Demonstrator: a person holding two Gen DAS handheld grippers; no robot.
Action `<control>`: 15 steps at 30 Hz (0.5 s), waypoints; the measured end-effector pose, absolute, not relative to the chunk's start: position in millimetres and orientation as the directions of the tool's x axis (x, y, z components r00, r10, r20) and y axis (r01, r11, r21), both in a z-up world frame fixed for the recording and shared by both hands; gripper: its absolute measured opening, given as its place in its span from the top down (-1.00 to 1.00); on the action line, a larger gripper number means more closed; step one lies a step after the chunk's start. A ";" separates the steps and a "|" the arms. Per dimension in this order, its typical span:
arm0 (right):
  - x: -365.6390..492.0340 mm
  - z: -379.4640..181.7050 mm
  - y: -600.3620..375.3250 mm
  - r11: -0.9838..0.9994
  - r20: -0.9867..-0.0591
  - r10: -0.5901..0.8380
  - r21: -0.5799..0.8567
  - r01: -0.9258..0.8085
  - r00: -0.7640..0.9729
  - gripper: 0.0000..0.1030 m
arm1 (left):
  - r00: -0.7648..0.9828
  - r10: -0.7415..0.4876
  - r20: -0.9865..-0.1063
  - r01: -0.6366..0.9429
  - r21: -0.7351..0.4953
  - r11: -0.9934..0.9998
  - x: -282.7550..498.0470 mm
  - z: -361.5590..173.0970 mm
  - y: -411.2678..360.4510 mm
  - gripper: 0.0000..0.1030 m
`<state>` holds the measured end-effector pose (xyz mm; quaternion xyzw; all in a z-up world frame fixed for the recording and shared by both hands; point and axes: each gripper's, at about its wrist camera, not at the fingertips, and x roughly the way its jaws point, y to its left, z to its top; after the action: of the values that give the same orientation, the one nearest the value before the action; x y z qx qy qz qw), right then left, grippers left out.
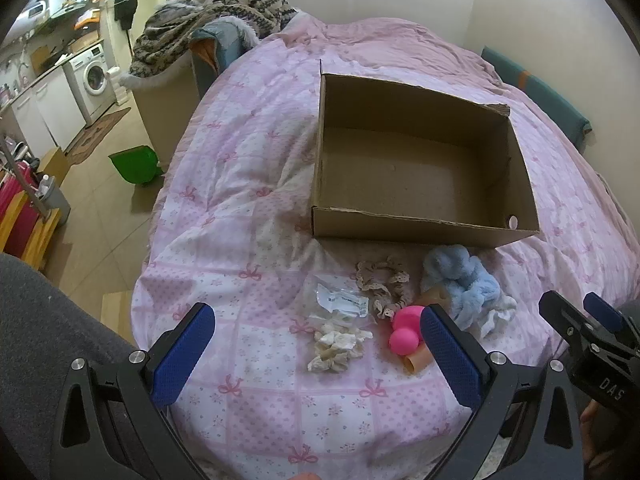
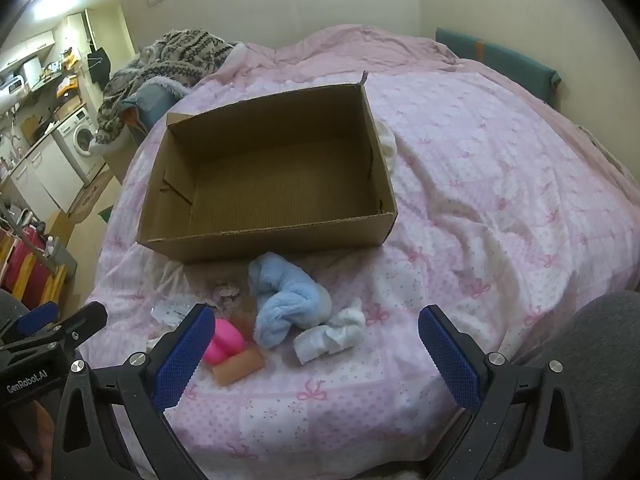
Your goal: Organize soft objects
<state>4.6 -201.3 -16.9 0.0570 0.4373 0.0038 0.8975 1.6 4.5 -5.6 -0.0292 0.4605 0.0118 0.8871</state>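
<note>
An empty cardboard box (image 1: 416,160) (image 2: 272,176) stands open on the pink bedspread. In front of it lie a fluffy light-blue cloth (image 1: 460,284) (image 2: 284,300), a white sock (image 2: 332,334), a pink rounded toy (image 1: 406,330) (image 2: 224,344) on a tan piece (image 2: 240,366), a beige lace scrunchie (image 1: 382,282), a cream scrunchie (image 1: 338,346) and a clear plastic packet (image 1: 342,300). My left gripper (image 1: 316,354) hangs open above the scrunchies. My right gripper (image 2: 314,354) is open above the sock and blue cloth. Neither holds anything.
A knitted patterned blanket (image 1: 208,20) (image 2: 172,60) is heaped at the far left of the bed. A green bin (image 1: 134,164) and a washing machine (image 1: 94,78) stand on the floor to the left. A grey sleeve (image 1: 44,340) (image 2: 600,360) frames the near edge.
</note>
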 end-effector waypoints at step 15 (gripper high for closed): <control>4.8 -16.9 -201.6 0.993 -0.786 0.059 0.108 0.043 0.615 -1.00 | 0.576 -0.008 -0.818 -0.061 -0.052 0.997 0.0 -6.7 6.3 -0.99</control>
<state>4.8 -201.6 -16.9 0.0581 0.4387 0.0045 0.8968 0.0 6.3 -6.7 -0.0374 0.4605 0.0150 0.8868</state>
